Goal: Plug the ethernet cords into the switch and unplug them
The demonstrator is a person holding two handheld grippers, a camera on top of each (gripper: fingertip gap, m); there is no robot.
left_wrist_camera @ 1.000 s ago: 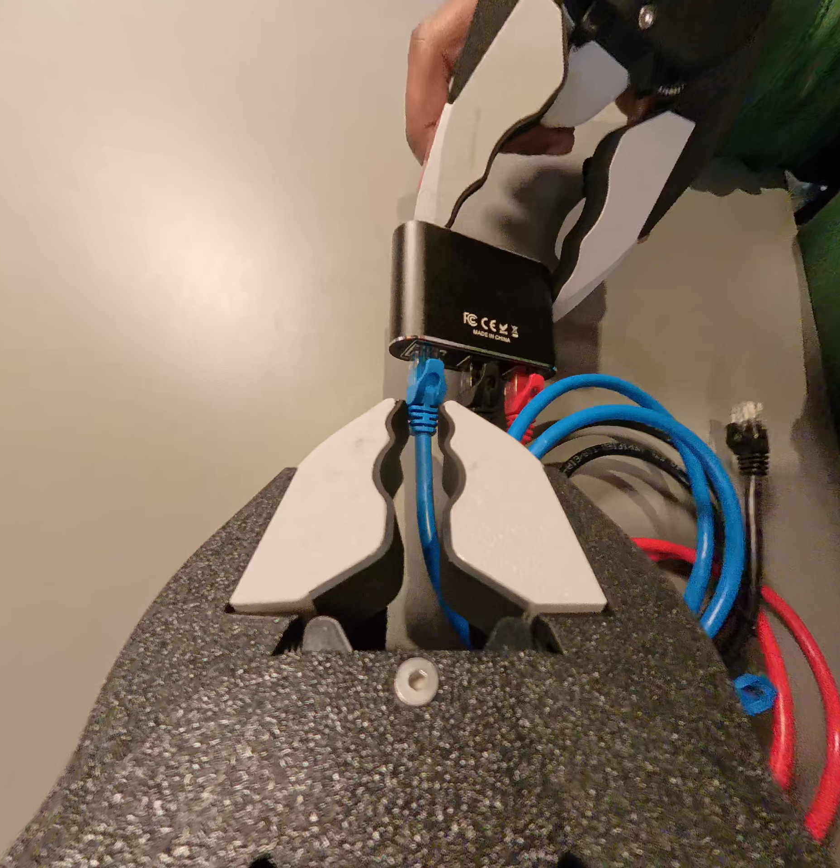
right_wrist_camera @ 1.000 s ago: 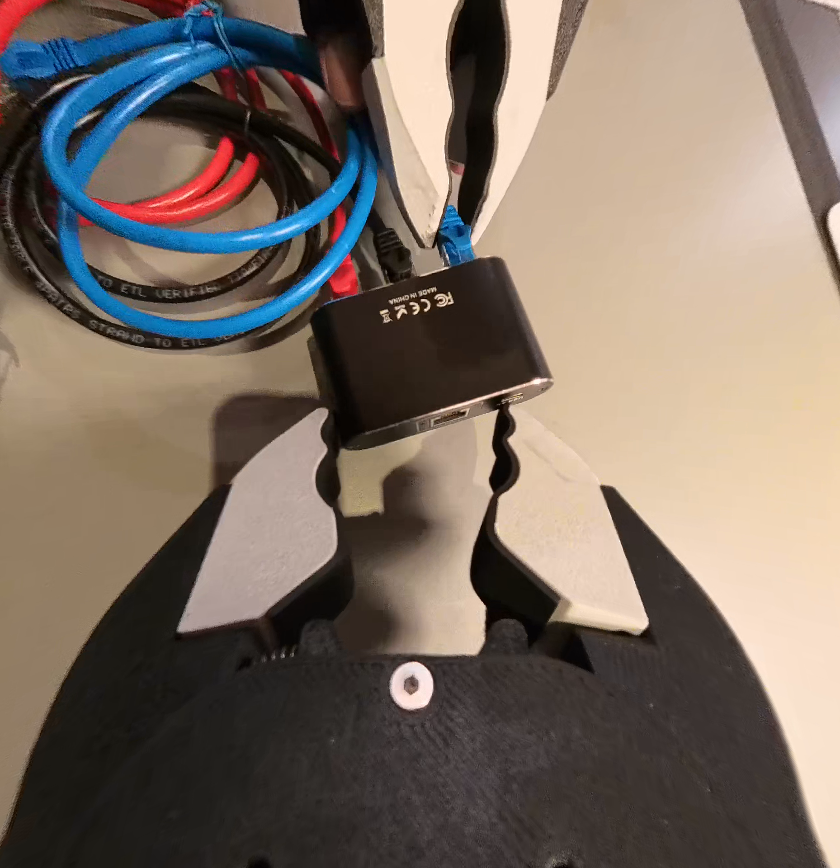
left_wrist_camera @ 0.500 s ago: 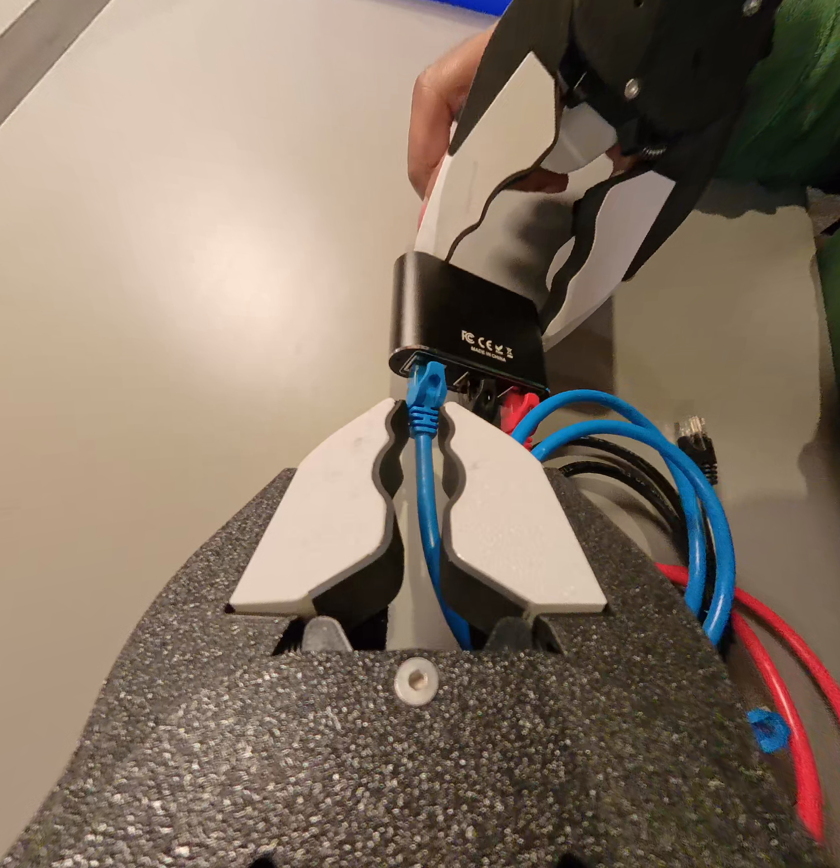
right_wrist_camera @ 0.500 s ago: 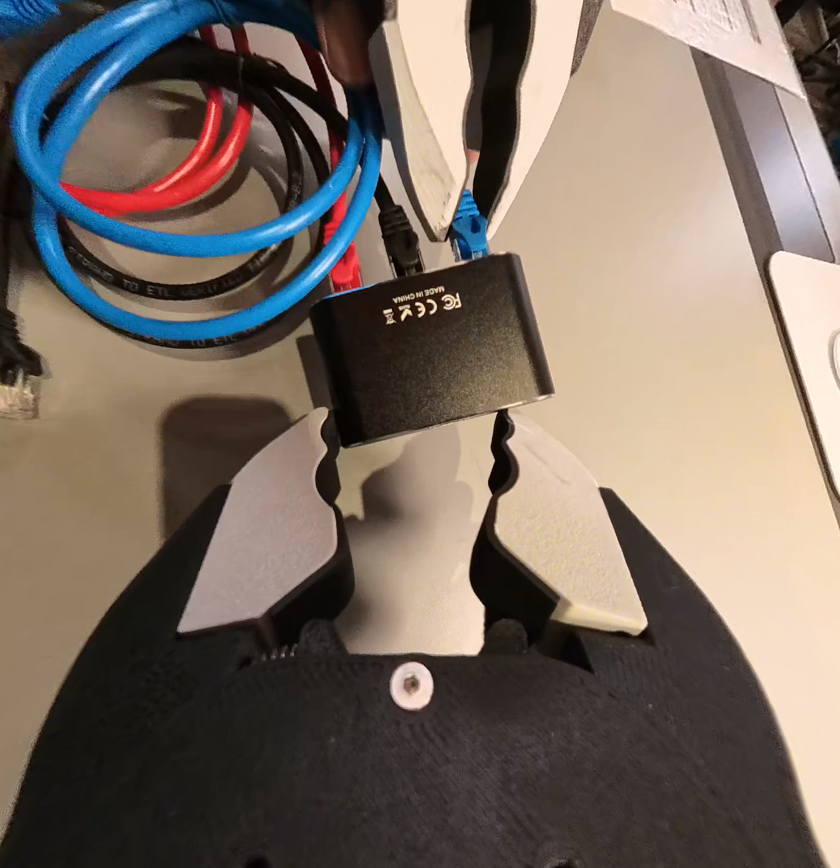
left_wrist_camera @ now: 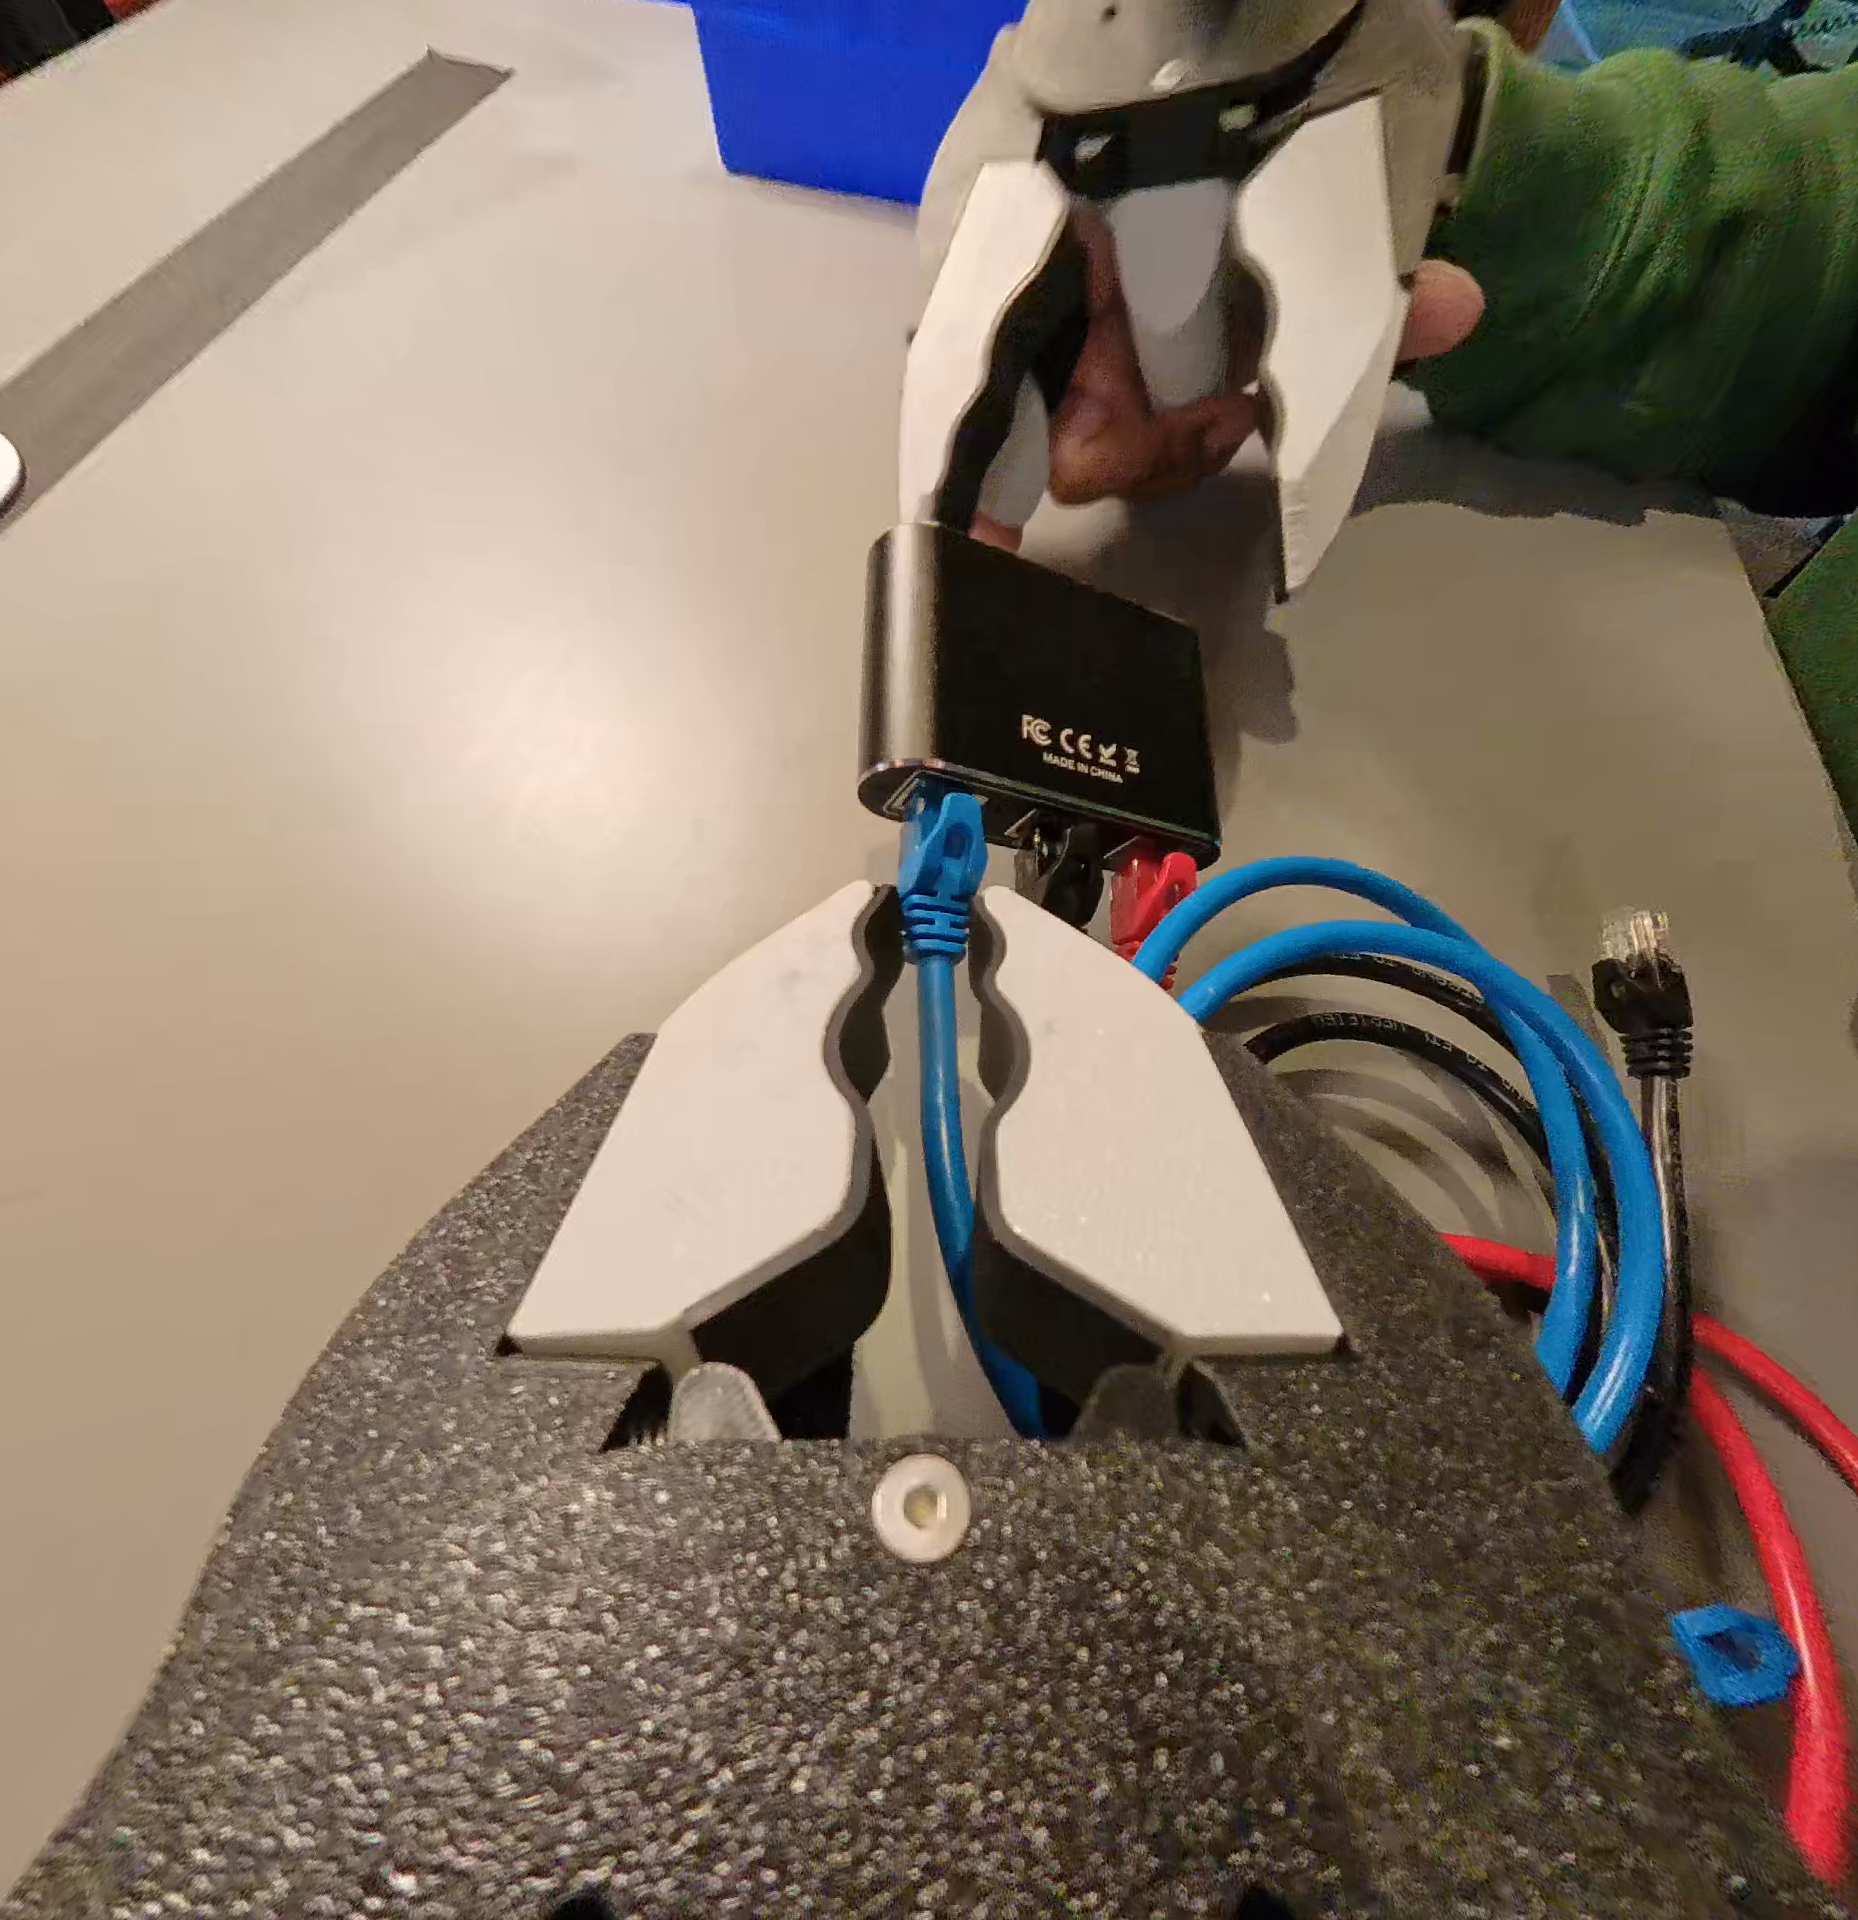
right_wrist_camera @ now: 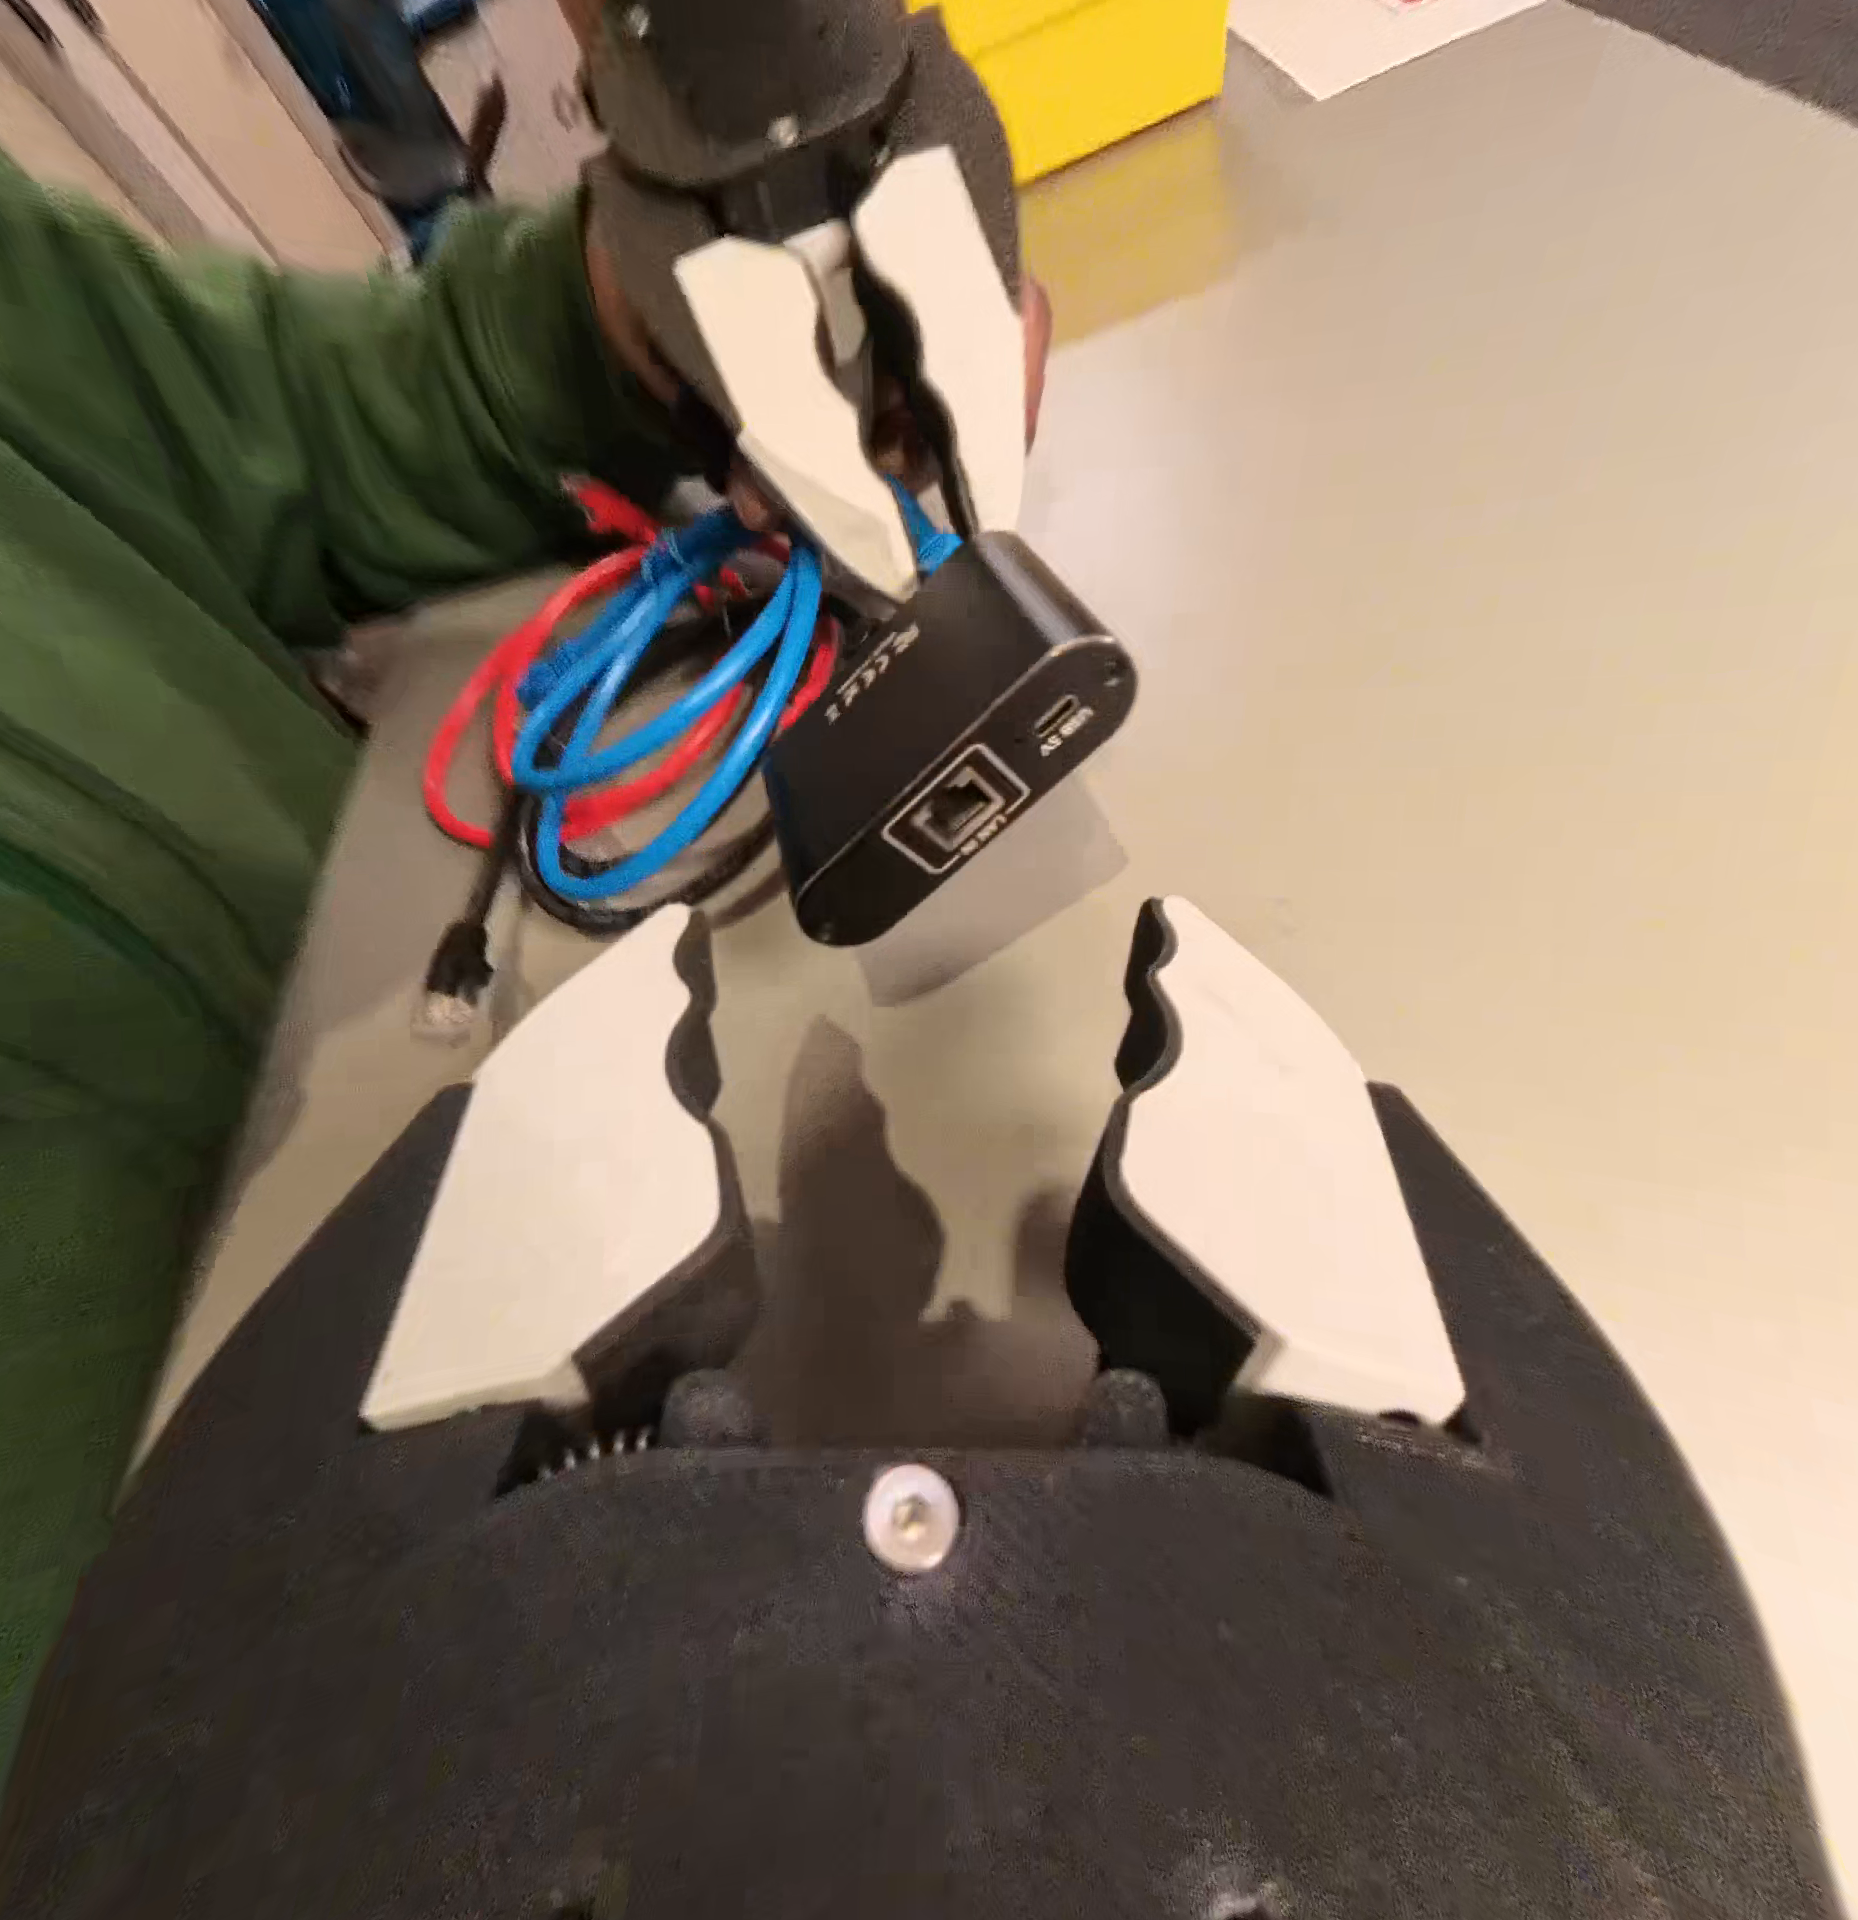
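Note:
The black switch (left_wrist_camera: 1039, 675) sits tilted on the table, its far end raised. Blue, black and red plugs sit in its near ports. My left gripper (left_wrist_camera: 940, 909) is shut on the blue cord (left_wrist_camera: 946, 1091) just behind its plug, which is in the left port. My right gripper (right_wrist_camera: 920, 920) is open, with its fingertips just short of the switch (right_wrist_camera: 946, 748) and apart from it. The switch's far face shows one empty port. The right gripper (left_wrist_camera: 1112, 551) also shows in the left wrist view, and the left gripper (right_wrist_camera: 909, 551) in the right wrist view.
Coils of blue (left_wrist_camera: 1476, 1039), black and red cord (left_wrist_camera: 1787, 1507) lie right of the switch. A loose black plug (left_wrist_camera: 1642, 987) lies beside them. A green sleeve (left_wrist_camera: 1683, 260), a blue bin (left_wrist_camera: 831, 94) and a yellow box (right_wrist_camera: 1091, 73) stand at the table's edges. The grippers' ends are close to 9 centimetres from one another.
My right gripper has opened wider and drawn back from the switch, which its fingers were flanking. Both views have tilted up. The left gripper keeps hold of the blue cord.

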